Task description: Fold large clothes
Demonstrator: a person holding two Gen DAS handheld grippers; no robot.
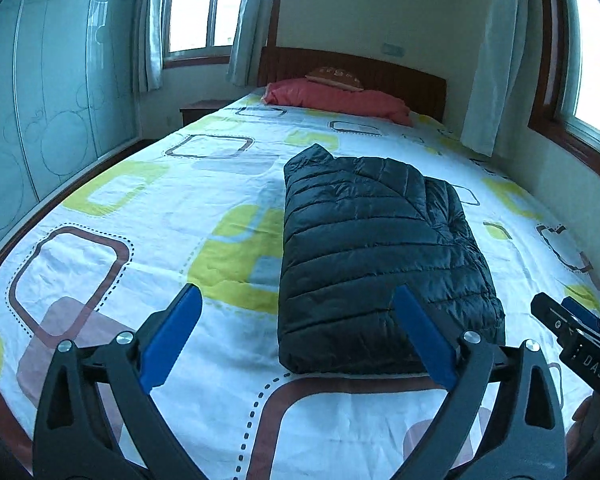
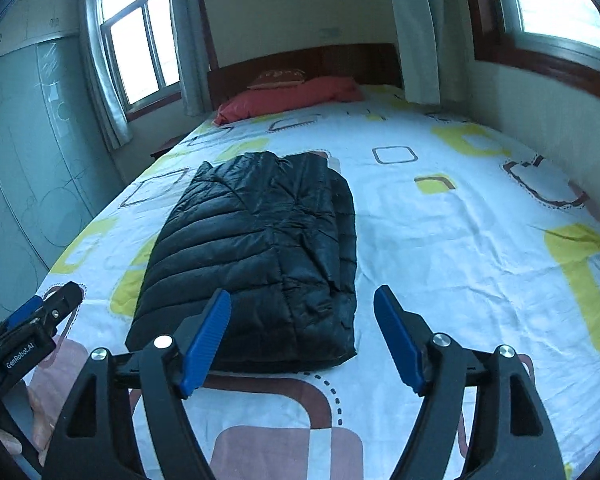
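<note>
The black puffer jacket (image 1: 380, 256) lies folded into a compact rectangle on the patterned bedsheet (image 1: 140, 208) (well apart from the red pillow (image 1: 340, 100) at the headboard). The left gripper (image 1: 298, 300) hovers above the jacket's near edge with its jaws spread wide and holding nothing. The right gripper (image 2: 302, 300), also near that edge, has its jaws apart and empty.

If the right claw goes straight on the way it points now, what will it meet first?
Probably the bedsheet just right of the folded black jacket; the open right claw points past its right edge, though depth is uncertain.

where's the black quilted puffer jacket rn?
The folded black quilted puffer jacket lies mid-bed on the white patterned bedsheet, just beyond both open tools, well short of the red pillow at the headboard.
</note>
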